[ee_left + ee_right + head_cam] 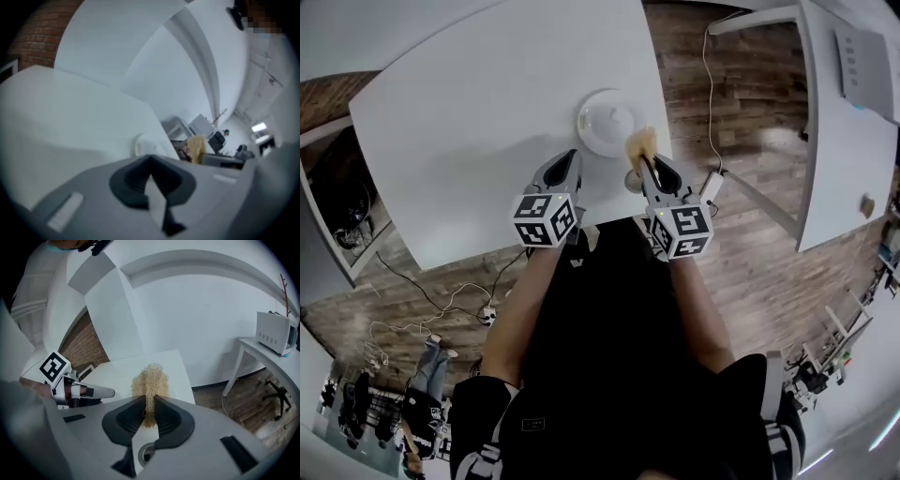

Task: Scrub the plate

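Observation:
A white plate (pixel 605 122) rests on the white table (pixel 487 122) near its right front corner. Its rim also shows in the left gripper view as the plate (pixel 140 143). My right gripper (pixel 646 161) is shut on a tan fibrous scrubber (pixel 640 142), held just right of the plate at its near rim. In the right gripper view the scrubber (pixel 150 383) sticks up between the pinched jaws of the right gripper (pixel 149 400). My left gripper (pixel 572 157) hovers just short of the plate on its left, shut and holding nothing; its jaws meet in its own view, left gripper (pixel 150 158).
A small round object (pixel 633 181) sits at the table's near edge under the right gripper. A cable and adapter (pixel 711 186) lie on the wood floor to the right. A second white table (pixel 839 141) carries a white appliance (pixel 864 66).

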Tool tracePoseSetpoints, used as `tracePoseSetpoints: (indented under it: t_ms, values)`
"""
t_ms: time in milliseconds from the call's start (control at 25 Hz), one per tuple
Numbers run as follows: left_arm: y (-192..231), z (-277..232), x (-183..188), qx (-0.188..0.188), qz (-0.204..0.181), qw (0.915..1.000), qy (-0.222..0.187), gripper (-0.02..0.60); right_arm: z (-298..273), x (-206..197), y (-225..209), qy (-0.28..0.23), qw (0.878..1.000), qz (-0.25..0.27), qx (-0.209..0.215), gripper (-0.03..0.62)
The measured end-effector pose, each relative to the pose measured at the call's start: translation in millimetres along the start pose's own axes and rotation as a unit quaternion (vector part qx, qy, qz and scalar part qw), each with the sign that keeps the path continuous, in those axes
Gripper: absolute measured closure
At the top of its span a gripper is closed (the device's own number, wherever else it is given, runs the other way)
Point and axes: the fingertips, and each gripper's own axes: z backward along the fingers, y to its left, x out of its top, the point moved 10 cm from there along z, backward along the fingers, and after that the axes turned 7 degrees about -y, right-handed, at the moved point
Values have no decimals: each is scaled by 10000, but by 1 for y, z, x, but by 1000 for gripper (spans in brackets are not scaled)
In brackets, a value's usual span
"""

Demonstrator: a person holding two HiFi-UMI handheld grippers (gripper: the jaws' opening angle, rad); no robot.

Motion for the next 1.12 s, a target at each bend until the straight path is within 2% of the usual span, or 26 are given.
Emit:
tracePoseSetpoints:
  t_ms: [80,240,800,1120]
  values:
    - [5,-10,-5,-9,247,9995,191,594,-7,-7,-4,145,9999,-58,-57,549]
    - [14,-22,-14,30,468,9975,531,574,-22,-15,-9,369,9991,-132,-176,549]
    - [19,-42,-27,-199,1341,9874,821,534,-43,-25,-17,701,9968,-74,-371,549]
    - [17,-46,-27,-203,1349,9872,823,535,-53,-26,-14,900,9955,-35,-294,549]
